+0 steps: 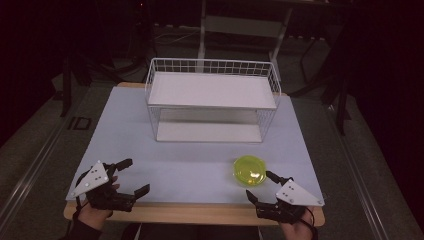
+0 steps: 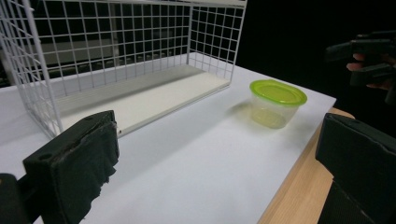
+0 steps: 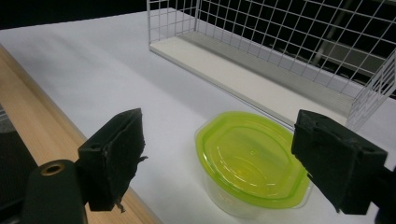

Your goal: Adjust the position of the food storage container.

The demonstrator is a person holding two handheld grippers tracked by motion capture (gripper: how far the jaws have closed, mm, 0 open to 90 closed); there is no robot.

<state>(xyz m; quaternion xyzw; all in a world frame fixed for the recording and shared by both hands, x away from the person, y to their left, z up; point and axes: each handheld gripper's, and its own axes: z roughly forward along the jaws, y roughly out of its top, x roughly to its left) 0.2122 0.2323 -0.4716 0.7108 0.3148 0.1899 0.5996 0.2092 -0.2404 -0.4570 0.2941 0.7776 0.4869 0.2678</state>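
A small clear container with a yellow-green lid [image 1: 250, 171] [image 2: 277, 103] [image 3: 250, 161] stands on the white table top [image 1: 190, 165], front right. My right gripper [image 1: 261, 186] [image 3: 219, 154] hovers open just in front of it, and the container sits between and slightly beyond its jaws. At the front left corner my left gripper [image 1: 134, 176] [image 2: 219, 154] is open with nothing between its jaws. A white wire rack with two shelves [image 1: 212, 99] [image 2: 116, 56] [image 3: 280, 42] stands at the middle back of the table.
The table's wooden front edge [image 1: 195, 214] runs just under both grippers. Dark floor and furniture legs surround the table. In the left gripper view the other hand with its gripper [image 2: 369, 58] appears at the far right.
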